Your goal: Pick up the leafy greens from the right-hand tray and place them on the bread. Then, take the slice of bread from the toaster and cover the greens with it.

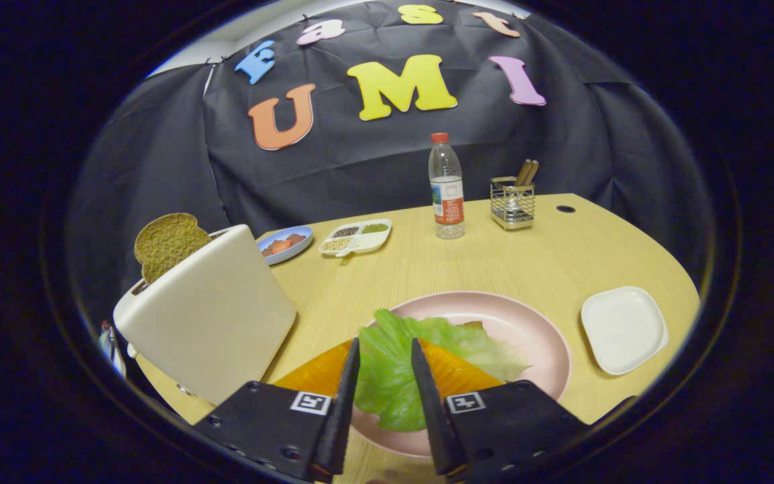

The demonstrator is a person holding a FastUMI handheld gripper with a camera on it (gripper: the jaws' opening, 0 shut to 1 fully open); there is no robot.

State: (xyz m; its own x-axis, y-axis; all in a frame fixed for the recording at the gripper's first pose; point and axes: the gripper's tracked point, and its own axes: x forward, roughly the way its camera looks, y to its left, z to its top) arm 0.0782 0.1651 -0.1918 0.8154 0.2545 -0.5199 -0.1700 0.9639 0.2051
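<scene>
fingers (420, 383) parted, gripping nothing; my gripper (385, 376) hangs over the greens (387, 363), which lie between the fingers on the bread (323, 370) in the pink plate (535, 329); the next slice (165, 243) stands upright in the toaster (209, 316), up and left of me.

wood-grain table (494, 262), glossy pink plate (548, 336)

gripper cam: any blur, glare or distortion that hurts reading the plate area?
Gripper view: strong fisheye bend, the table edge curves and the toaster leans; lettuce between the open gripper fingers looks sharp; soft sheen on the pink plate rim, no harsh glare; bottle and bread slice in the toaster stay readable; lighting even, shadows faint.
</scene>
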